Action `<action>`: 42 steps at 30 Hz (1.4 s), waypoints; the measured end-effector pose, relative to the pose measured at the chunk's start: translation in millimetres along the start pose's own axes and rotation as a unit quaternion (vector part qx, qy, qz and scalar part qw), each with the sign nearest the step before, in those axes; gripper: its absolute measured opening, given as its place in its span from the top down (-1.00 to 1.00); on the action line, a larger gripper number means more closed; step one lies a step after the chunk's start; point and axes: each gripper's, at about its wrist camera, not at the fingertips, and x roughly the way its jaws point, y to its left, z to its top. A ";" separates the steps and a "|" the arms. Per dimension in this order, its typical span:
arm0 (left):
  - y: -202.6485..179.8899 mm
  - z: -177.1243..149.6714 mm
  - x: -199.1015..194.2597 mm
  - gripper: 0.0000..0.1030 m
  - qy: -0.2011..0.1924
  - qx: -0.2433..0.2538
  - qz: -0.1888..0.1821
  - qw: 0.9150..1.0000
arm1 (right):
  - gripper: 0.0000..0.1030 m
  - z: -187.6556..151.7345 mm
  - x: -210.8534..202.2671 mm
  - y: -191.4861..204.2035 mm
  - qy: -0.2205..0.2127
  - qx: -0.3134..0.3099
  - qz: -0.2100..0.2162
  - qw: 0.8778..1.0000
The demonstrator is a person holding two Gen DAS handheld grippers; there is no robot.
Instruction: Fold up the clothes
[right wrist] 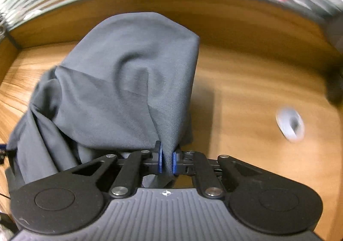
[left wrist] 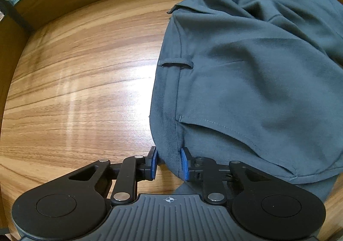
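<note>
Wooden desk (left wrist: 81, 82); soft, limp grey trousers (left wrist: 246, 82). Left gripper (left wrist: 169, 162) jaws apart astride the waistband; right gripper (right wrist: 166, 160) jaws clamp bunched cloth.

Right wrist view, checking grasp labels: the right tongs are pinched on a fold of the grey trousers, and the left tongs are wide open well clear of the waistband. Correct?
Not quite. The right tongs do pinch the grey trousers, but the left tongs are not clear of the cloth: the left wrist view shows their blue pads straddling the waistband edge.
</note>
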 end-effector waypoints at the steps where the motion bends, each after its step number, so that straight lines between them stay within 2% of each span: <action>1: 1.0 0.7 -0.2 0.51 0.003 0.004 -0.001 1.000 | 0.82 -13.4 -6.7 -6.8 0.007 0.012 -0.007 1.000; 9: 15.5 -0.4 -10.9 0.49 0.004 -0.024 -0.043 0.999 | 0.82 -112.6 -32.8 -30.3 0.082 0.090 -0.040 0.992; 11: 18.1 -1.8 -11.8 0.45 0.007 -0.035 -0.056 0.998 | 0.78 -126.6 -36.6 -29.7 0.100 0.092 -0.039 0.990; 13: 21.9 -4.5 -14.2 0.41 0.008 -0.044 -0.062 0.997 | 0.56 -135.1 -40.5 -23.3 0.110 0.087 -0.035 0.989; 14: 24.4 -5.8 -14.4 0.30 0.011 -0.049 -0.067 0.997 | 0.50 -125.7 -44.2 -17.7 0.105 0.073 -0.032 0.991; 16: 29.8 -8.0 -15.0 0.14 0.020 -0.060 -0.075 0.995 | 0.20 -107.0 -51.4 -6.6 0.095 0.044 -0.025 0.994; 18: 35.5 -10.8 -16.9 0.11 0.040 -0.082 -0.087 0.992 | 0.10 -88.3 -58.7 4.6 0.086 0.015 -0.019 0.996; 20: 46.7 -12.3 -15.6 0.09 0.059 -0.121 -0.108 0.985 | 0.01 -69.6 -65.9 15.7 0.076 -0.013 -0.013 0.997; 22: 52.1 -13.3 -13.3 -0.03 0.065 -0.142 -0.117 0.981 | -0.17 -50.9 -73.2 26.9 0.066 -0.042 -0.006 0.997; 25: 56.0 -16.4 -13.9 -0.16 0.072 -0.164 -0.128 0.975 | -0.29 -22.7 -82.7 43.5 0.051 -0.085 0.004 0.995; 27: 57.2 -20.6 -11.7 -0.19 0.081 -0.184 -0.144 0.969 | -0.38 -2.8 -63.0 53.7 0.054 -0.102 0.013 0.993; 31: 56.1 -20.4 -9.5 -0.20 0.090 -0.214 -0.160 0.959 | -0.39 37.1 -23.7 74.1 0.059 -0.138 0.032 0.988; 33: 58.8 -23.1 -8.5 -0.23 0.095 -0.252 -0.179 0.946 | -0.41 57.1 -4.0 84.2 0.062 -0.155 0.041 0.985; 35: 57.9 -23.5 -4.9 -0.23 0.098 -0.274 -0.181 0.939 | -0.42 77.1 15.7 94.4 0.065 -0.173 0.051 0.982; 39: 47.4 -26.5 0.5 -0.23 0.105 -0.280 -0.163 0.940 | -0.43 117.0 55.0 114.8 0.070 -0.207 0.069 0.973; 42: 43.8 -32.9 5.1 -0.23 0.113 -0.296 -0.154 0.936 | -0.42 146.9 84.5 130.0 0.074 -0.233 0.083 0.966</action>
